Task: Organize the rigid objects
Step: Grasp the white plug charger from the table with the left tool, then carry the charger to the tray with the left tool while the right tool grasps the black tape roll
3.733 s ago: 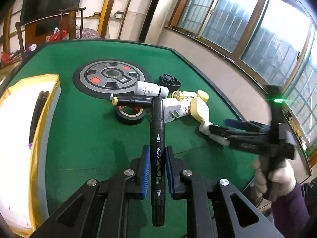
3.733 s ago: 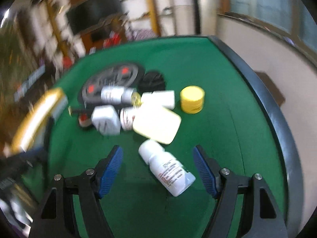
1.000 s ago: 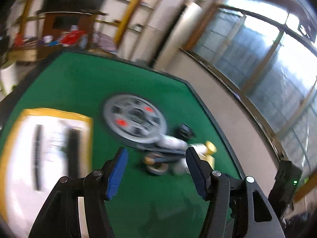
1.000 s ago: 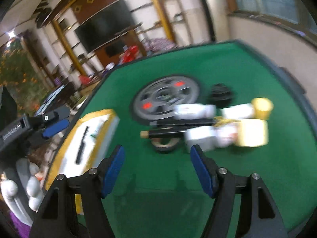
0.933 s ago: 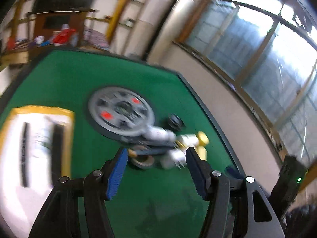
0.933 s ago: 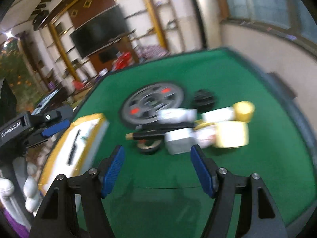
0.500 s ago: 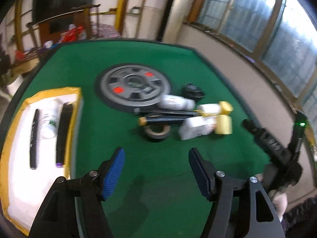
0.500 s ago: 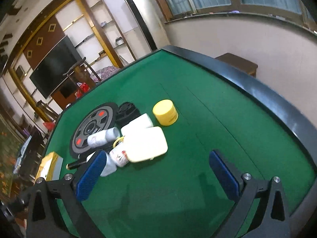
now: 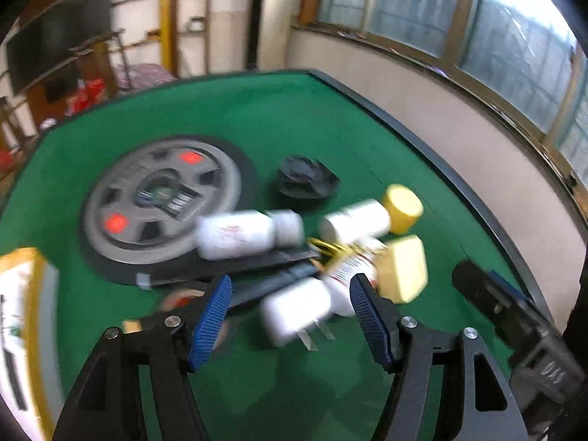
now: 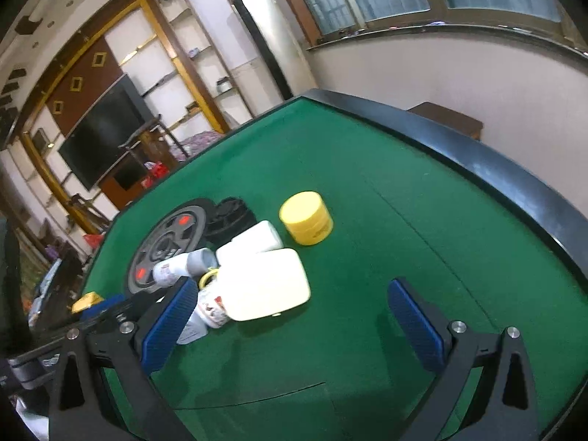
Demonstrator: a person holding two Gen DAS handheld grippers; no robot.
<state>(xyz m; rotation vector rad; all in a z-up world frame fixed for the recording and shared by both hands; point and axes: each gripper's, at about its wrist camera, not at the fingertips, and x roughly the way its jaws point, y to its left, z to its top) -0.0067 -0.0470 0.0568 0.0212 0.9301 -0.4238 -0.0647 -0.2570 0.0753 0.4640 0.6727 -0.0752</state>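
Both grippers have swung back from the tray toward the pile on the table [image 10: 386, 198]. Left gripper [image 9: 290, 318] hangs empty over the plug [image 9: 294, 310], fingers apart either side, not touching; I judge that is my next pick: lower, then close. Right gripper [image 10: 294, 325], just spread wide, holds nothing beside the box [image 10: 266, 288].

1. Left wrist view: we find the whole pile smeared by motion; labels on the white bottle [image 9: 235, 234] are unreadable.
2. Tape roll [image 9: 183, 299]: mostly hidden behind the left gripper's finger [image 9: 209, 321].
3. White tray [image 9: 22, 330]: cut off by the left edge.
4. Right wrist view: small printed bottle [image 10: 209, 303] partly covered by the cream case [image 10: 264, 284].
5. Weight plate [image 10: 165, 246]: near part hidden behind bottles.
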